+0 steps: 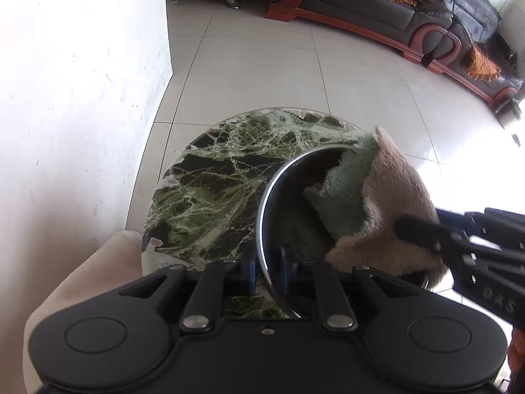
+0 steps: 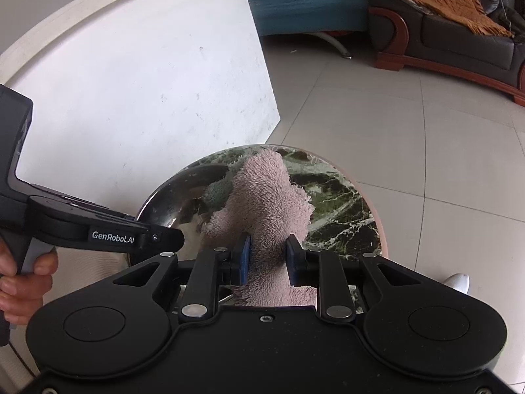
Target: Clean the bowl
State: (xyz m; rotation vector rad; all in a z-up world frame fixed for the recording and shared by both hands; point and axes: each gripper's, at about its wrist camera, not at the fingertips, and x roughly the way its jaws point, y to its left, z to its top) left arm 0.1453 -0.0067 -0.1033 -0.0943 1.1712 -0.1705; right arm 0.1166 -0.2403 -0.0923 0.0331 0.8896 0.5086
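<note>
A shiny steel bowl (image 1: 288, 203) (image 2: 177, 203) stands on a small round green marble table (image 1: 210, 190) (image 2: 341, 216). My left gripper (image 1: 267, 272) is shut on the bowl's near rim, one finger inside the wall and one outside. A fluffy cloth (image 1: 387, 203) (image 2: 265, 203), pink on one side and green on the other, drapes over the bowl's right side and reaches inside. My right gripper (image 2: 267, 259) is shut on the cloth. In the left wrist view the right gripper (image 1: 413, 226) comes in from the right edge, its fingertips sunk in the cloth.
A white wall (image 1: 82, 98) rises close on the left of the table. Grey floor tiles (image 1: 262, 65) spread beyond it to a dark leather sofa (image 1: 393, 6) with orange throws. A hand (image 2: 19, 282) holds the left gripper's handle. A cream cushion (image 1: 82, 279) lies by the table's near left.
</note>
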